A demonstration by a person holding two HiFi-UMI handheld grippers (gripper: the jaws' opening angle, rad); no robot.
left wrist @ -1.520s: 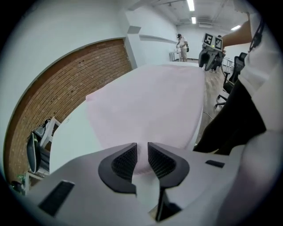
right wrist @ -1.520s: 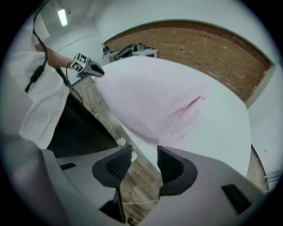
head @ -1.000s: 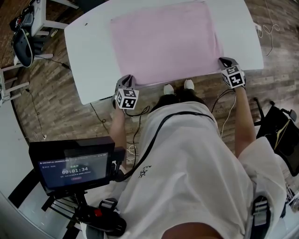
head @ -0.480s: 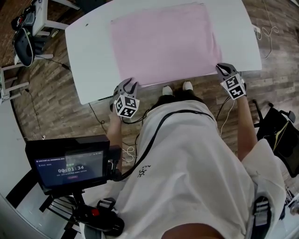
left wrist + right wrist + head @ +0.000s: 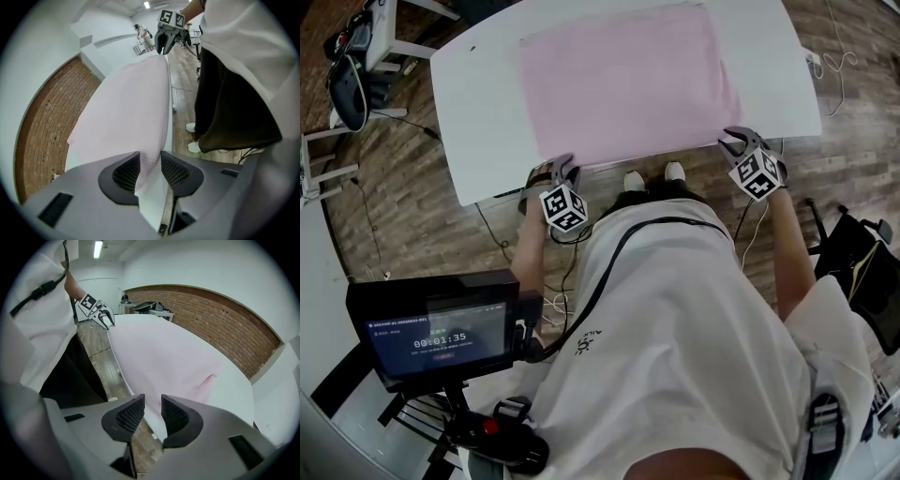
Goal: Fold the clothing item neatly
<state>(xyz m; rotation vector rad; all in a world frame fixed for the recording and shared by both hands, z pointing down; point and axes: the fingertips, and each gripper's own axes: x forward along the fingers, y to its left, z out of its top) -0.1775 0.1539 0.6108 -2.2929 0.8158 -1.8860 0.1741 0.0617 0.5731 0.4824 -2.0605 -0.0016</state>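
Note:
A pink cloth (image 5: 628,84) lies spread flat on the white table (image 5: 478,103). My left gripper (image 5: 555,169) is at its near left corner and my right gripper (image 5: 739,139) at its near right corner. In the left gripper view the left gripper (image 5: 150,159) has just been opening; the cloth (image 5: 126,108) edge still runs between the parted pads. In the right gripper view the right gripper (image 5: 152,401) has also just been opening, with a gap between its pads at the cloth (image 5: 164,352) corner and table edge. Each gripper view shows the other gripper far off: right gripper (image 5: 166,40), left gripper (image 5: 104,317).
A monitor (image 5: 441,328) on a stand is at the lower left. Gear and a white frame (image 5: 347,84) stand left of the table. Cables (image 5: 839,61) lie on the wood floor at right, by a black chair (image 5: 862,262). The person's shoes (image 5: 652,175) are under the table's near edge.
Both grippers have rolled, their marker cubes turning, and shifted a little along the table's near edge. Their jaws have parted from shut. The cloth has stayed flat.

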